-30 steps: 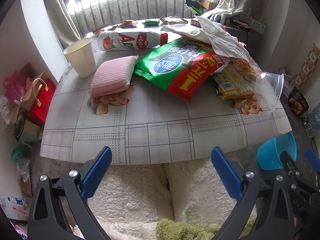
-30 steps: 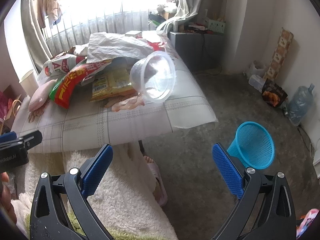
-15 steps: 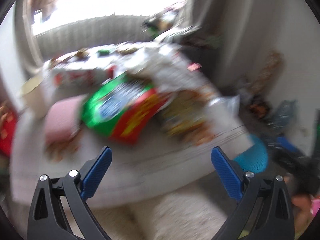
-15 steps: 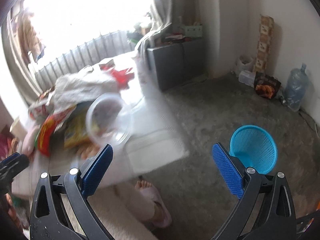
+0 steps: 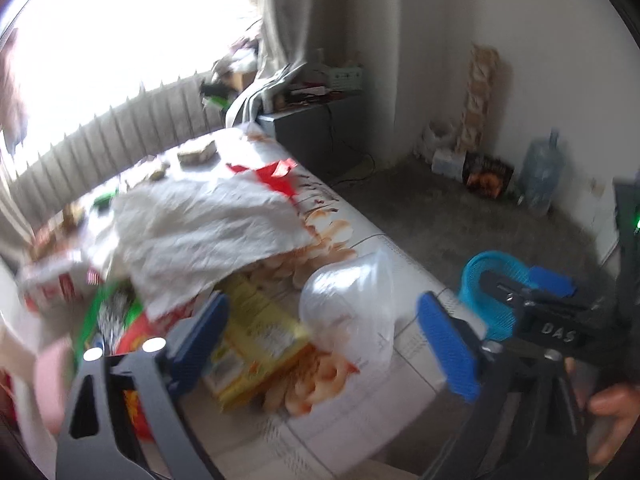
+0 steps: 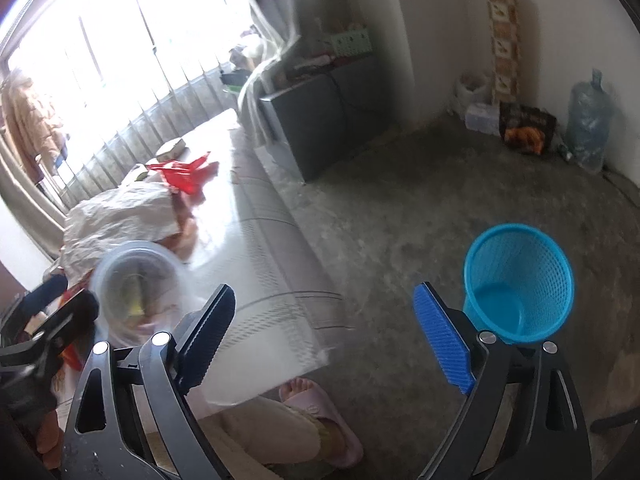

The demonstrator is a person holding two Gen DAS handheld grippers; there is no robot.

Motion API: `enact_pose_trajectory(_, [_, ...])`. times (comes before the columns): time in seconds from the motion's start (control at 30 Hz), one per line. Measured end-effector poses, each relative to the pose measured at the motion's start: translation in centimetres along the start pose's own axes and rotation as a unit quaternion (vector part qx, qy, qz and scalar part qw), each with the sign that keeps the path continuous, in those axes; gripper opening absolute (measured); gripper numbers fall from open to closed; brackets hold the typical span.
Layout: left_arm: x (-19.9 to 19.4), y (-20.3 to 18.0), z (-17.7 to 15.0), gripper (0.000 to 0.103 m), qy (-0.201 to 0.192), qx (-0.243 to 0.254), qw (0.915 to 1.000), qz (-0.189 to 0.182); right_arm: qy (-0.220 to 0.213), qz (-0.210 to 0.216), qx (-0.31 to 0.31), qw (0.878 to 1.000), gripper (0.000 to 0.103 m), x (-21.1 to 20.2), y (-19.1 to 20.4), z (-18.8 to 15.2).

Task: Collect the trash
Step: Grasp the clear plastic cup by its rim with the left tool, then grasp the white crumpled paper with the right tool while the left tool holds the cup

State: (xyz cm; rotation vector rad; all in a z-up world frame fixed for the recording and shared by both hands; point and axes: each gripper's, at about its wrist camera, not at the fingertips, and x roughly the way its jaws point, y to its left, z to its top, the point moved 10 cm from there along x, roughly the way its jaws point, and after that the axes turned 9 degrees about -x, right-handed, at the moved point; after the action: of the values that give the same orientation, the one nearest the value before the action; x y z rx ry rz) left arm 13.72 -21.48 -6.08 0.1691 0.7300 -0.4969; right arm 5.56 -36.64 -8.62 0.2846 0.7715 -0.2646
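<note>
A clear plastic cup (image 5: 348,304) lies on its side near the table's right edge, beside a yellow packet (image 5: 256,344) and under the edge of a crumpled white bag (image 5: 200,232). My left gripper (image 5: 324,344) hovers just short of the cup; its jaws are closing a little, with the cup framed between them but untouched. My right gripper (image 6: 324,336) hangs over the table corner and the floor, its jaws also closing on nothing. A blue mesh basket (image 6: 520,280) stands on the floor just beyond its right finger. The cup (image 6: 136,288) shows at the left there.
The low table (image 6: 272,248) has a plaid cover and carries red and green snack bags (image 5: 132,320). A foot in a pink slipper (image 6: 320,412) rests below its corner. A grey cabinet (image 6: 320,120) and a water bottle (image 6: 588,120) stand along the far wall.
Both views have swung to the right. The left gripper has moved from the table's front toward the clear cup. The right gripper has drifted toward the blue basket. Both pairs of jaws look slightly narrower.
</note>
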Motion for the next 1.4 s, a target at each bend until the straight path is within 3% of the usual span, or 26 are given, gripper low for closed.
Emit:
enact_pose_trajectory(0.13, [1.3,-0.6,-0.3,0.064,-0.003,0.043,0.9983,0.040,0.015,-0.003,0.013,1.000,0.083,0.7,-1.0,-0.8])
enact_pose_trajectory(0.37, [1.4,0.6,-1.0,0.012,0.001,0.055,0.9953,0.080,0.016,0.008,0.011,1.000,0.080,0.7,-0.9,-0.7])
enact_pose_trajectory(0.43, [1.2,0.8,-1.0,0.008,-0.001,0.047,0.9958,0.078,0.012,0.011,0.007,1.000,0.079,0.6,-0.6,-0.3])
enact_pose_trajectory(0.53, [0.5,1.4,-1.0,0.006,-0.006,0.032,0.9970,0.070,0.003,0.014,0.002,1.000,0.078,0.0,0.1,0.2])
enact_pose_trajectory(0.7, [-2.0,2.4,-0.8,0.006,-0.019,-0.016,0.9994,0.026,-0.008,0.030,-0.001,1.000,0.076,-1.0,1.3,0.9])
enact_pose_trajectory(0.8, [-3.5,3.4,-0.9,0.006,-0.022,-0.053,0.9983,0.005,-0.006,0.070,0.008,0.998,0.072,-1.2,2.8,1.6])
enact_pose_trajectory(0.9, [-5.1,5.3,-1.2,0.006,-0.028,-0.084,0.9960,0.008,0.006,0.123,0.024,0.992,0.067,-1.0,4.9,2.3])
enact_pose_trajectory(0.97, [-6.0,6.6,-1.5,0.006,-0.032,-0.100,0.9944,0.013,0.021,0.183,0.042,0.982,0.066,-0.6,7.2,2.9])
enact_pose_trajectory(1.1, [-7.9,9.4,-2.6,0.006,-0.041,-0.131,0.9902,0.026,0.077,0.316,0.088,0.942,0.066,0.9,13.1,3.4])
enact_pose_trajectory(1.17, [-8.5,10.5,-3.1,0.006,-0.041,-0.145,0.9881,0.031,0.106,0.353,0.106,0.924,0.066,1.9,15.5,3.3])
enact_pose_trajectory(1.3, [-8.9,12.2,-4.3,0.006,-0.036,-0.170,0.9844,0.028,0.151,0.369,0.127,0.908,0.062,4.6,18.3,2.8])
enact_pose_trajectory(1.4, [-9.0,12.7,-4.8,0.006,-0.033,-0.181,0.9826,0.023,0.176,0.389,0.171,0.888,0.059,6.4,19.6,2.4])
